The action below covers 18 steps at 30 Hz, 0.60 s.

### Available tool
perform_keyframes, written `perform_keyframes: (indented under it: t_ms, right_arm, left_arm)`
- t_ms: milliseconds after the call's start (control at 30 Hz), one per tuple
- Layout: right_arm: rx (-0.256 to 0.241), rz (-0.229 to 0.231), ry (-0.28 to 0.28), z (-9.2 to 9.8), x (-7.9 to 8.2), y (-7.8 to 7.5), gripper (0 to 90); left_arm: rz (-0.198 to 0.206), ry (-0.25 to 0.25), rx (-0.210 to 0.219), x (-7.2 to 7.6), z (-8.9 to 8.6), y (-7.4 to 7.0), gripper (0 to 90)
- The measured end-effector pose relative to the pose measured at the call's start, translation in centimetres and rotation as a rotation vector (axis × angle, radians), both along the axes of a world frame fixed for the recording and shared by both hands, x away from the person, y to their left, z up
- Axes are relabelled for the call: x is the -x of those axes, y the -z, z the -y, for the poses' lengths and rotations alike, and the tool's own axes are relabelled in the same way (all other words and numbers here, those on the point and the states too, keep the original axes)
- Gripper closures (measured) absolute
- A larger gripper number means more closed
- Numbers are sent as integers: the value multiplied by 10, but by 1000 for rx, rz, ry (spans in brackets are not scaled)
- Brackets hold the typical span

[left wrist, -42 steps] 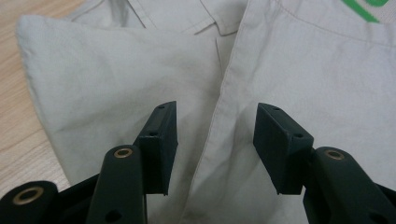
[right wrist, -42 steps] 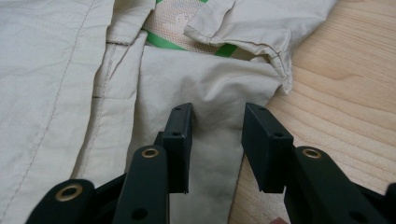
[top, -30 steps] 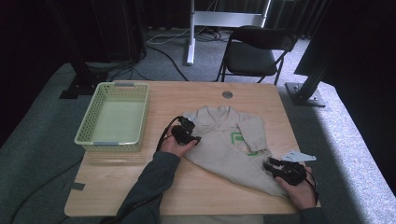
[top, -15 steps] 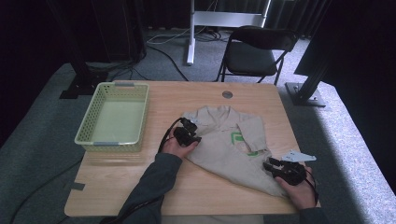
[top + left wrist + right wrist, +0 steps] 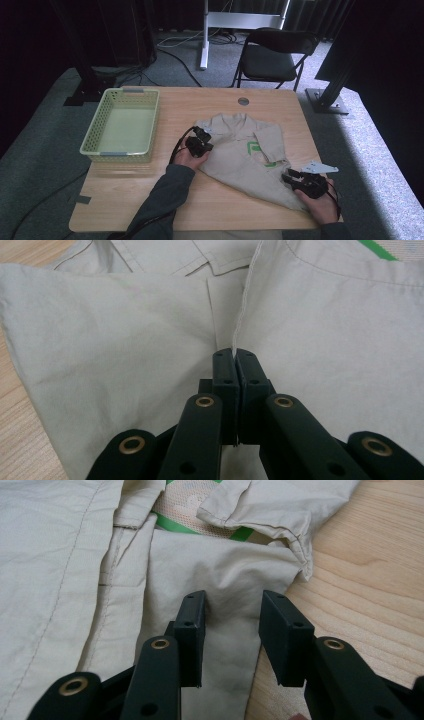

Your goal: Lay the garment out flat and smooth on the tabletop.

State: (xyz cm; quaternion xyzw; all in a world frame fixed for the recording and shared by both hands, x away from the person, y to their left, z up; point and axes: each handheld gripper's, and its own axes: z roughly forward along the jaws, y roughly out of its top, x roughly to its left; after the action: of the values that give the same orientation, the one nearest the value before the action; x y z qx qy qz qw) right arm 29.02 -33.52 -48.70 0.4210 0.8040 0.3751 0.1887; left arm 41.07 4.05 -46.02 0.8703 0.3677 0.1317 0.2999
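We pinch the shirt (image 5: 125, 340) edge tight in our left gripper (image 5: 234, 356) to anchor it, while our right gripper (image 5: 231, 611), jaws apart, straddles its lower corner for folding.

In the left gripper view the shirt (image 5: 125, 330) runs off the top and right edges beyond the left gripper (image 5: 234, 356), its green marking (image 5: 377, 249) clipped at the top. In the right gripper view the shirt is cut off left of the right gripper (image 5: 231, 605), and cloth folds cover part of the patterned panel (image 5: 192, 510) ahead.
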Motion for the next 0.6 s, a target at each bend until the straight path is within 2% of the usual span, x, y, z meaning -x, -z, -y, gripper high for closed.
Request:
perform_keyframes:
  t_ms: [467, 600]
  right_arm:
    - [1, 1, 0, 0, 0, 0, 624]
    - [1, 1, 1, 0, 0, 0, 624]
  left_arm:
    - [9, 36, 28, 9, -6, -7, 899]
    - [14, 40, 21, 12, -6, -10, 900]
